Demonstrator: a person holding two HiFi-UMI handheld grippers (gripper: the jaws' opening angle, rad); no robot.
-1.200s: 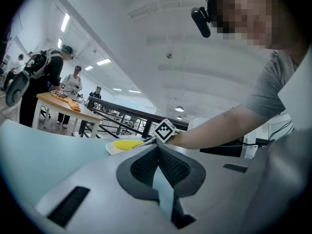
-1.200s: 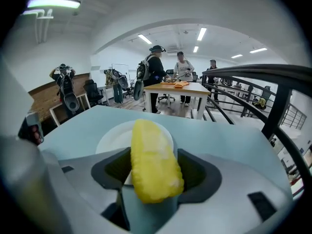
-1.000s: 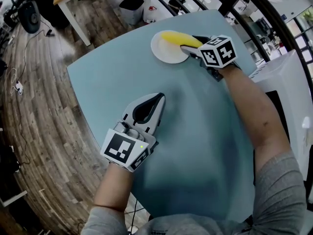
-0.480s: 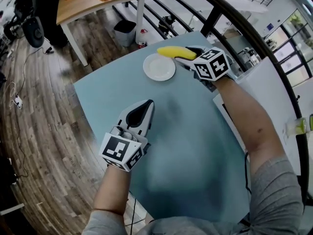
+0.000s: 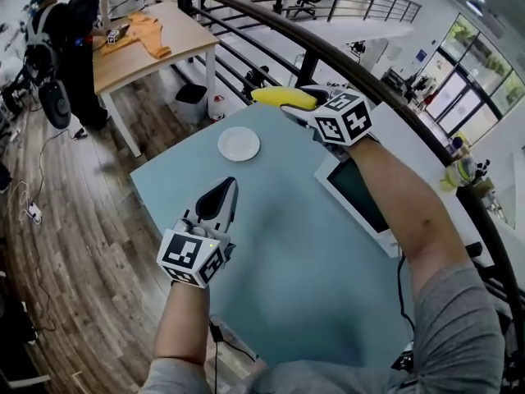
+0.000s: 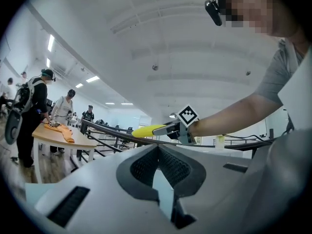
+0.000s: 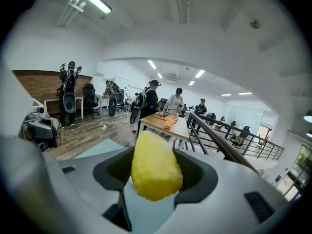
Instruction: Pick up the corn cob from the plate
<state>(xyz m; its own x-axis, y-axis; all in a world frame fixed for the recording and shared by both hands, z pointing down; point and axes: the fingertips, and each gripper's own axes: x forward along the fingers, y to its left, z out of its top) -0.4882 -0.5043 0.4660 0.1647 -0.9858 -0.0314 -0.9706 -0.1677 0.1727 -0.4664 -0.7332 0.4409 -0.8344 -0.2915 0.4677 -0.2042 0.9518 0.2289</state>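
My right gripper (image 5: 305, 105) grips the corn cob (image 5: 281, 97) endwise in its jaws, at one o'clock of the plate (image 5: 239, 144). My left gripper (image 5: 224, 190) has its jaws closed and empty. The overhanging cob could pivot out.

Yellow cob (image 5: 283, 98) held near level, clamped in right gripper (image 5: 294, 105) aloft, well apart from white round plate (image 5: 239, 144) lying flat on worktop (image 5: 287, 245).

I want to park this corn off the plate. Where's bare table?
Widest free patch: the middle of the light blue table, bordered by the round white plate, the left gripper and the white-framed dark panel. The near end, toward the person, is also bare. Tightest: the far corner by the plate.
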